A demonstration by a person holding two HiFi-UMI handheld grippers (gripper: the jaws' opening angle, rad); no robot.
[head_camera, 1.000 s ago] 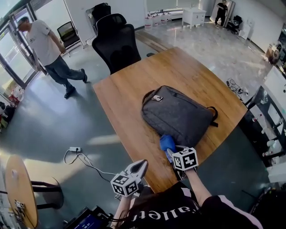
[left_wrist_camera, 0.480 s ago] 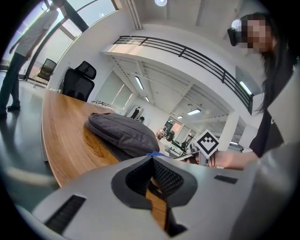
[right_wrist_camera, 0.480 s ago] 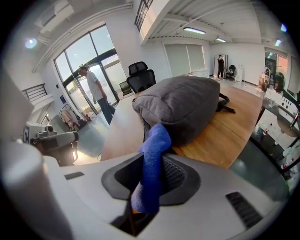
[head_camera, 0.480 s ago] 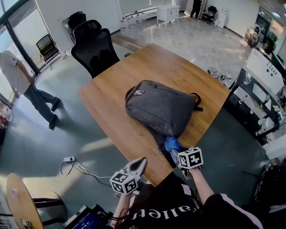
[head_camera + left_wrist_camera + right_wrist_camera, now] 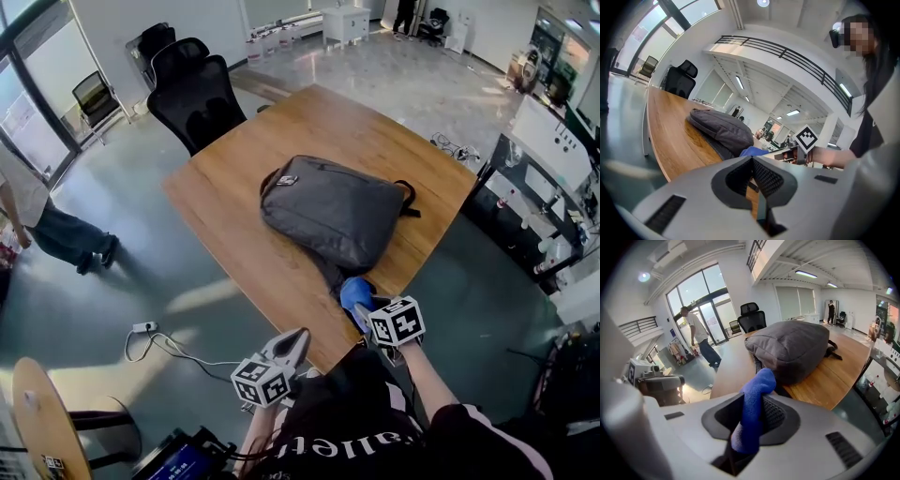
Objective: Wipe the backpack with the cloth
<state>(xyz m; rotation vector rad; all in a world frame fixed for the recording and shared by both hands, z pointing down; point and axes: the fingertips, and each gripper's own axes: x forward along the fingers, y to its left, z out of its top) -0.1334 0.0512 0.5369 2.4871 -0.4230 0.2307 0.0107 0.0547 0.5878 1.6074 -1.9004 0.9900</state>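
A dark grey backpack (image 5: 333, 211) lies flat in the middle of the wooden table (image 5: 234, 216); it also shows as a grey mound (image 5: 797, 348) in the right gripper view and as a low shape (image 5: 722, 126) in the left gripper view. My right gripper (image 5: 361, 311) is shut on a blue cloth (image 5: 354, 292) at the table's near edge, just short of the backpack's near end. The cloth (image 5: 752, 411) stands up between the jaws. My left gripper (image 5: 298, 342) hangs shut and holds nothing, off the table's near edge.
A black office chair (image 5: 192, 89) stands at the table's far left corner. A person's legs (image 5: 56, 234) are at the left edge of the floor. A power strip with cable (image 5: 150, 330) lies on the floor, and a round side table (image 5: 42, 422) stands at bottom left.
The head view has shifted, so the backpack sits further up and left in frame. The person on the floor has walked left, almost out of view. Both grippers keep their places.
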